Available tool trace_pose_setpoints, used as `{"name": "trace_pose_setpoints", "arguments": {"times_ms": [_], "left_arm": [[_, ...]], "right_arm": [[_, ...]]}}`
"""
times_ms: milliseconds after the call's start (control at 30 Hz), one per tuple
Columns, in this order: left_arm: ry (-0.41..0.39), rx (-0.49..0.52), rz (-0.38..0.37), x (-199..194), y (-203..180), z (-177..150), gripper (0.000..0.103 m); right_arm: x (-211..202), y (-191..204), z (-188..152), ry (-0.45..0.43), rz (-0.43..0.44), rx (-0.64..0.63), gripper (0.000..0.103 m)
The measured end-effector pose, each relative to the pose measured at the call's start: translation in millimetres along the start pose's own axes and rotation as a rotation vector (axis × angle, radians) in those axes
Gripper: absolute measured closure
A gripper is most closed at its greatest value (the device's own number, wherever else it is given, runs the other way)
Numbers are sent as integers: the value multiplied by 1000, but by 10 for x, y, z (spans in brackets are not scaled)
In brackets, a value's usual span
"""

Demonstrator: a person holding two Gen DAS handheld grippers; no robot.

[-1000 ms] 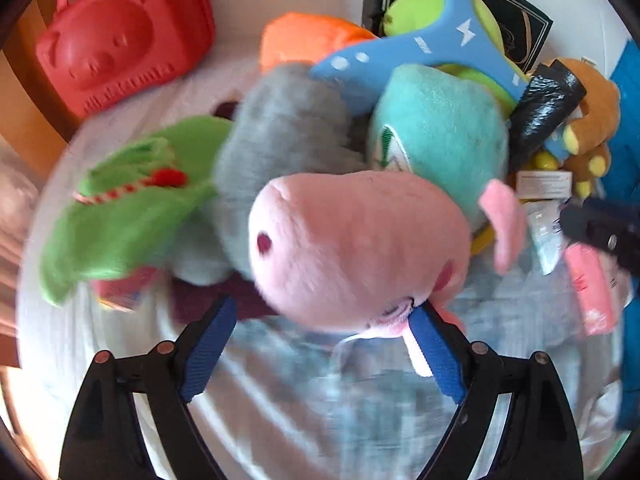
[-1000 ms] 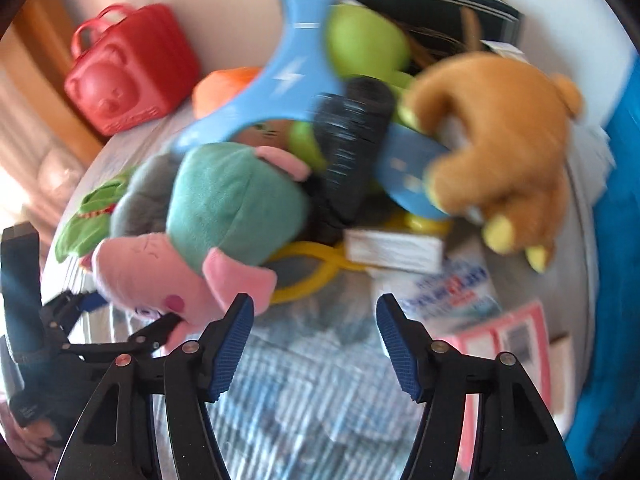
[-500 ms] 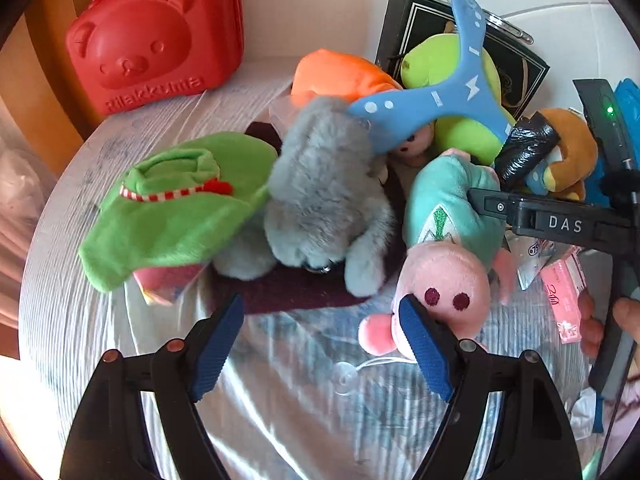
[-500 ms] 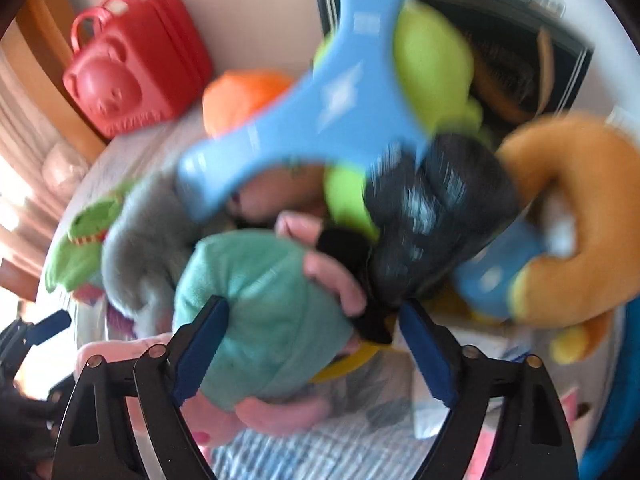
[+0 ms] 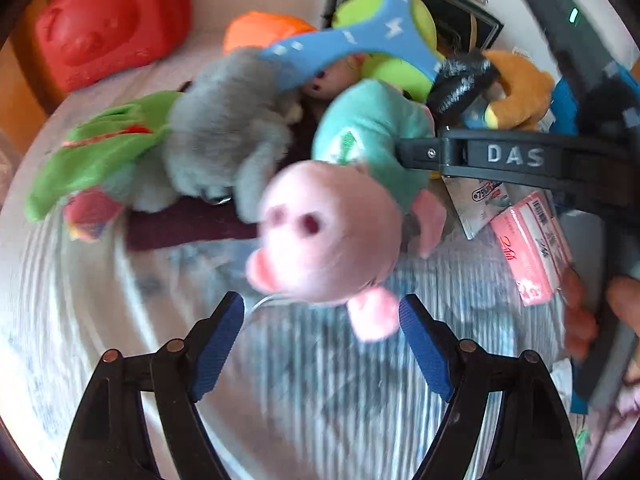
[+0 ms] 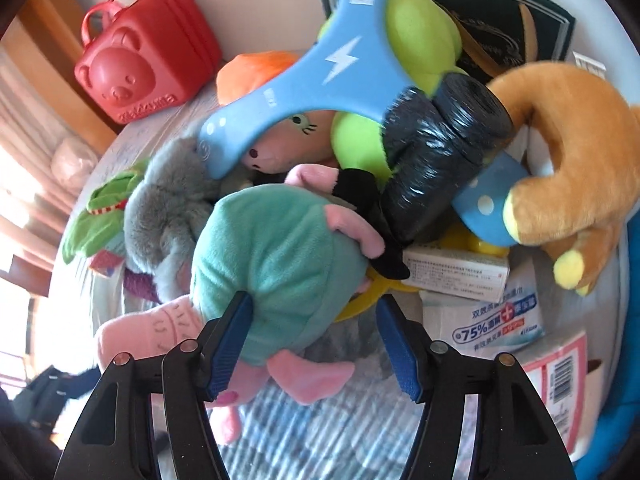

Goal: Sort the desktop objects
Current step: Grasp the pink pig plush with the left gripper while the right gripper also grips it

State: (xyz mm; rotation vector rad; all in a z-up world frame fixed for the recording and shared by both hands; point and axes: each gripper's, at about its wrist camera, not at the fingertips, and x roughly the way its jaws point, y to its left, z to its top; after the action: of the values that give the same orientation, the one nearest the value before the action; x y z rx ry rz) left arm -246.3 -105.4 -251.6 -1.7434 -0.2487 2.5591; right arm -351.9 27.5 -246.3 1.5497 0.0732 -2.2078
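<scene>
Far left, a red plastic bear-faced case point(image 6: 146, 76) stands against the pale wall. Next comes a green plush with a red-and-white trim point(image 5: 100, 148), then a grey furry plush point(image 5: 224, 136) leaning on it, and an orange plush point(image 6: 256, 72) behind. A blue three-armed plastic boomerang with a lightning mark point(image 6: 320, 76) lies across the heap, over a lime-green plush point(image 6: 420, 28) and a black book point(image 6: 520, 28). Right of that, a roll of black plastic bags point(image 6: 444, 148) presses against a brown plush bear point(image 6: 568, 152), with white medicine boxes point(image 6: 456, 272) and a pink packet point(image 5: 532, 248) lower down.

The pink pig plush in a teal dress point(image 6: 276, 244) is what I'm after. My left gripper point(image 5: 320, 340) stands wide with nothing between its blue pads; the pig's pink head point(image 5: 328, 232) is just beyond them, blurred. My right gripper point(image 6: 312, 336) is closing with the teal body between its jaws: the left pad point(image 6: 228, 344) touches the dress, the right pad stands apart from it. From the left view, that right tong reaches in at the pig's back.

Everything sits on a pale striped cloth point(image 5: 320, 400); sunlit curtains point(image 6: 24, 128) hang at the far left.
</scene>
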Motion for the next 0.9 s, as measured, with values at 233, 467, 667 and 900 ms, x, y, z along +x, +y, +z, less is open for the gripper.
{"name": "trace_pose_setpoints", "arguments": {"times_ms": [233,467,667,900], "left_arm": [[-54,82,156,238,313,410,14],[-97,185,220,46,701,728,7],[-84,118,140,125,707,654,7],[-98,-18,77,180,555,419,7]], "right_arm": [[55,-48,96,35,32,15,39],[-48,108,171,-59,57,-16,22],[260,185,415,-31,90,-51,7],[348,265,184,27,155,-76,29]]}}
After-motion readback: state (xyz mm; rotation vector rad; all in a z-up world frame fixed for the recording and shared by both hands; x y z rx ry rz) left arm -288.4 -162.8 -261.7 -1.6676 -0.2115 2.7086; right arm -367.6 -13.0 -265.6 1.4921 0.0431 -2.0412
